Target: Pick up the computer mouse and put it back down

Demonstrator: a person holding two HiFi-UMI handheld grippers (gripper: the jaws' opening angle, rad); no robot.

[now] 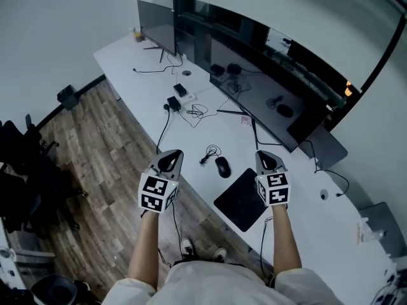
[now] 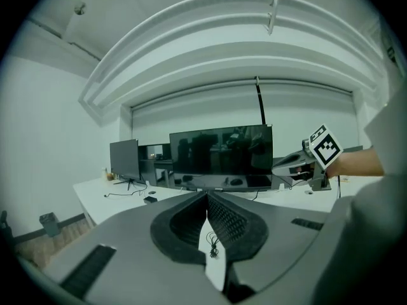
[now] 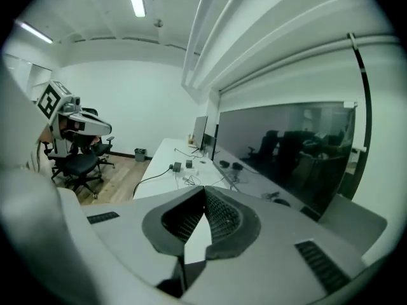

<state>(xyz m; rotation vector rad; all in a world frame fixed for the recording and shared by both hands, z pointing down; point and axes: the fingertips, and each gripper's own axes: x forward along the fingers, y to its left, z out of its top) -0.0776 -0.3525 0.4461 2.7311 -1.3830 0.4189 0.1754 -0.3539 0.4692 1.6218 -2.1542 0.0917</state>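
Between left hand-held gripper [image 1: 170, 159] and right hand-held gripper [image 1: 268, 159], lower down: computer mouse [image 1: 222, 167] rests on bench [image 1: 305, 215] | both jaw pairs closed, holding nothing | step: we judge pickup not begun | next: we open right jaws, descend over mouse

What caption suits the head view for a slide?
Left gripper and right gripper, both shut, flank the mouse on the white desk.

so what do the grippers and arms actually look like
The left gripper and right gripper are both grey plastic. Their tapering fingers are lined with black ribbed pads. Each carries a white cube printed with black square markers, and a thin dark cable hangs below. The arms are bare under short pale sleeves.
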